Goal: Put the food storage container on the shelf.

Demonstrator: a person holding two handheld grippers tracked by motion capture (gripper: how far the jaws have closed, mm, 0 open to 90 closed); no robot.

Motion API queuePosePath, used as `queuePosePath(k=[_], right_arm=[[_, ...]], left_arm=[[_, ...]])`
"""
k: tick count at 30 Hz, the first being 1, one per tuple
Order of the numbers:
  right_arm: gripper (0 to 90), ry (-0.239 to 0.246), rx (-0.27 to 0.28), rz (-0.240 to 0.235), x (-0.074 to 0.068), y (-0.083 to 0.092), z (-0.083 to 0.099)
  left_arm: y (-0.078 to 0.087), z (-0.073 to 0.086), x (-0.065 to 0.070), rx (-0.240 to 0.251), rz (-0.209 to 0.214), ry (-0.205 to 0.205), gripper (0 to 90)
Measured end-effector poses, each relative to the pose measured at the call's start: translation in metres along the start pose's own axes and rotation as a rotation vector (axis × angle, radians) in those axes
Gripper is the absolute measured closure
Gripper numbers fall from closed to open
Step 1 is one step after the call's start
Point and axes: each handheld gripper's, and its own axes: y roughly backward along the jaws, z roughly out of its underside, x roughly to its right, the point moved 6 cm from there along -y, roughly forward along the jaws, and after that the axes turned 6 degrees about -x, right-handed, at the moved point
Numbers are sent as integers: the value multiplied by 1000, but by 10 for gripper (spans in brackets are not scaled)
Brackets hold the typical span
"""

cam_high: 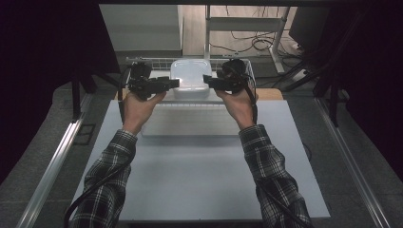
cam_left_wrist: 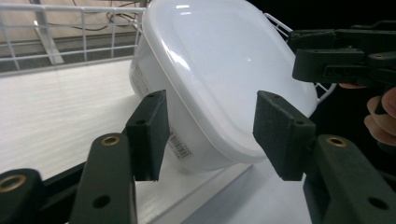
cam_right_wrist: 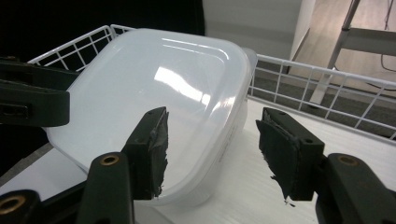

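Observation:
A white plastic container [cam_high: 190,78] with a glossy lid stands at the far middle of the table, on a white surface bordered by a wire basket rim [cam_high: 142,61]. My left gripper [cam_high: 177,83] is at the container's left side and my right gripper [cam_high: 205,80] at its right side. In the left gripper view the container [cam_left_wrist: 224,70] lies just beyond my open left gripper [cam_left_wrist: 210,133], whose pads do not touch it. In the right gripper view my right gripper [cam_right_wrist: 212,144] is also open, with a container corner [cam_right_wrist: 154,93] by its left pad, apart from it.
A wire rim [cam_right_wrist: 327,88] runs behind and beside the container. A pale flat tray [cam_high: 190,126] lies in front of it on the white table [cam_high: 199,190]. A wooden board edge [cam_high: 271,93] shows at the right. Table legs and cables stand beyond.

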Motion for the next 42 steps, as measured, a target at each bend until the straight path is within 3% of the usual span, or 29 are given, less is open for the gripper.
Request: queuePosePath(k=[9,12,15,21,25,33,38,42], right_arm=[[435,-24,6,31,4,-9,-5],[434,-35,8,24,6,-10,-5],[426,-36,11,31,7,-9,-5],[331,-49,5,-59,4,-4,-6],[225,-17,8,-92,-3,-1,-5],[86,41,-8,-103,-13,1,10],[52,57,-10,-118,-14,2,19],[39,79,-12,-117,-16,3,26]], left_arm=[[-7,-10,-7,25,-45,12,449],[-8,-11,-9,26,-48,3,430],[-6,-11,-8,27,-80,-18,403],[-2,-10,-1,17,-47,-56,309],[3,-8,5,8,-5,-77,256],[3,6,14,-29,18,-146,157],[3,13,18,-21,23,-175,103],[3,19,21,-19,6,-223,81]])
